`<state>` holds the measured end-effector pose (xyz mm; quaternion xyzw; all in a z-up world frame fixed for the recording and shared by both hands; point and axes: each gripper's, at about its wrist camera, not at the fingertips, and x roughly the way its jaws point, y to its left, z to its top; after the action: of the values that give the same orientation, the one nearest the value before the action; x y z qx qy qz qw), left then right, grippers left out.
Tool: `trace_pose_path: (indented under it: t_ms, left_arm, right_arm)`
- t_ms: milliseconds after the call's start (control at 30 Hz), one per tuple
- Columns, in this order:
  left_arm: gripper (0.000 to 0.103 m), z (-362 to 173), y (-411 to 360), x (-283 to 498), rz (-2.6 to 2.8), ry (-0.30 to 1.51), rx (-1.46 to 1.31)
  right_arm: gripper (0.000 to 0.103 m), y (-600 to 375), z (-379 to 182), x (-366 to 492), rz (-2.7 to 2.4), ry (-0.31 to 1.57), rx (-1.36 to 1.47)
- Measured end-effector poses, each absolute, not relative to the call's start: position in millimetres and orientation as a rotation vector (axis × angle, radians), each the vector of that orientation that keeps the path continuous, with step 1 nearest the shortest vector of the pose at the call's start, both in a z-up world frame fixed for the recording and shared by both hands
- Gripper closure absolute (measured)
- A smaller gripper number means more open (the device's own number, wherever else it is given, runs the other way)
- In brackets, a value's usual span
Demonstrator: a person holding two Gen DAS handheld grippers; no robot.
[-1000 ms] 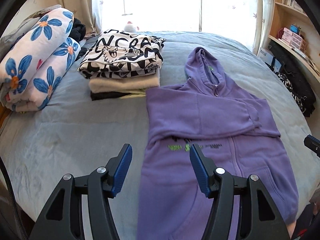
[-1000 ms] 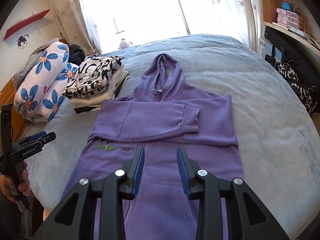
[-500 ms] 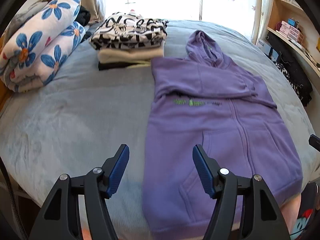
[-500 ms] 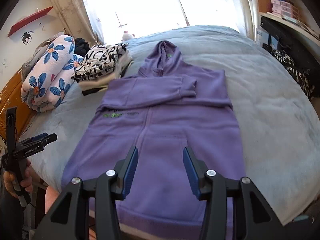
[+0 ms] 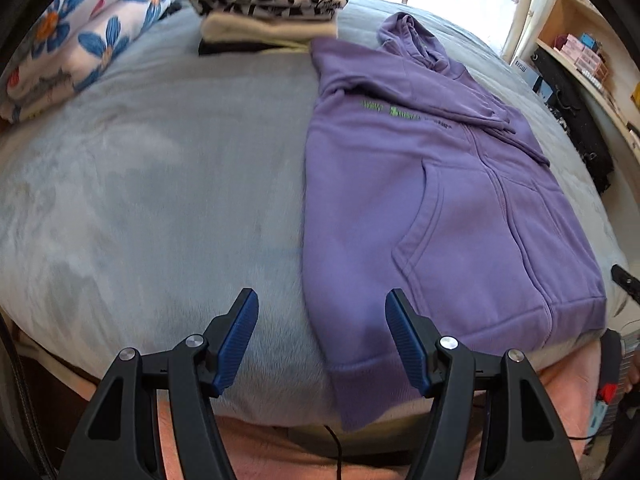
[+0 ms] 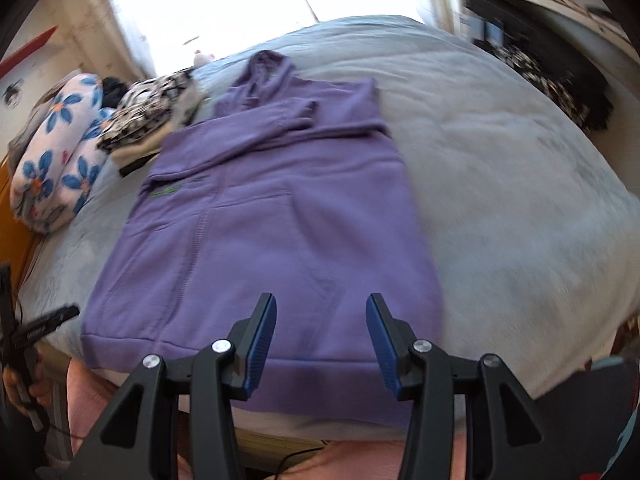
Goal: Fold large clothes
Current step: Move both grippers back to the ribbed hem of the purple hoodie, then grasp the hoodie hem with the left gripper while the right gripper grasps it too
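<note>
Bare blanket [image 5: 160, 200] left of the hoodie [image 5: 440, 200] (folded stack [image 5: 268, 4] at far edge)

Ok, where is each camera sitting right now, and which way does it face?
Left wrist: rides the left hand-held gripper, angled down at the purple hoodie's near left hem corner and the grey bed; its own open blue pads show.
Right wrist: rides the right hand-held gripper, angled down at the hem's right part; own open pads show, the left hand-held gripper at the left edge.
Shared: hoodie, folded clothes stack, floral bedding roll.
</note>
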<state>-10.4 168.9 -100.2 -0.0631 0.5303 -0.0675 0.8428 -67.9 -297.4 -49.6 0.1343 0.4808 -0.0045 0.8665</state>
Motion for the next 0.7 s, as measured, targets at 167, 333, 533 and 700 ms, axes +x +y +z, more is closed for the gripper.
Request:
trace_pose_path:
  t_ms: [167,333,533,700]
  left_arm:
    - [0.038,-117.5,178.4,-15.1,-0.209,1.162,-0.225]
    - [0.038,-128.5,174.1,-14.4,-0.244,1.169,-0.264]
    - [0.035,-134.9,169.4,-12.2,-0.269,1.159,-0.296]
    - [0.035,-136.4,162.8,-11.6,-0.312,1.156,-0.315]
  right_arm:
    - [0.056,-328.5,-62.5,-80.3,-0.072,1.024,0.35]
    - [0.056,-341.3,-78.8,-85.7,-0.095,1.043,0.409]
    - [0.056,-337.2,-99.0,-82.8,-0.057,1.074,0.421]
    - [0.054,-328.0,-103.5,-79.6,0.006,1.077,0.412]
